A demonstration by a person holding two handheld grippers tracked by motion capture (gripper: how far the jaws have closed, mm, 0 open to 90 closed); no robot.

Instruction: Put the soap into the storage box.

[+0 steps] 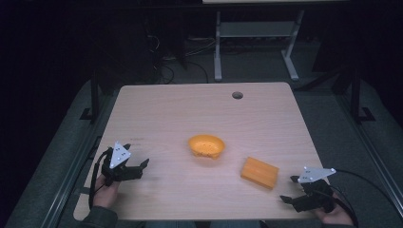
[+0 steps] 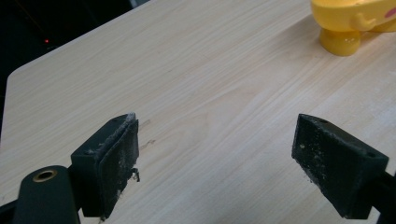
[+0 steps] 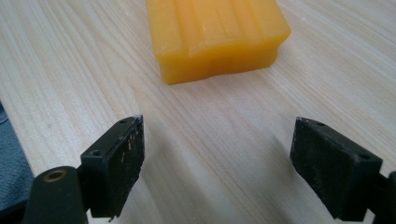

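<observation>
jaws: both pairs spread wide, empty. item: orange block (image 3: 217, 37), flat on the table (image 1: 190, 114), just ahead of my right gripper (image 1: 294, 189), long axis across its jaws. yellow bowl (image 1: 206, 146) farther left, nearer my left gripper (image 1: 139, 167).

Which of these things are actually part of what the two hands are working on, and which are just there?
In the job:
orange block, just ahead of the open right gripper
yellow bowl, ahead of the open left gripper

Just there:
table
white desk frame on the floor behind
</observation>
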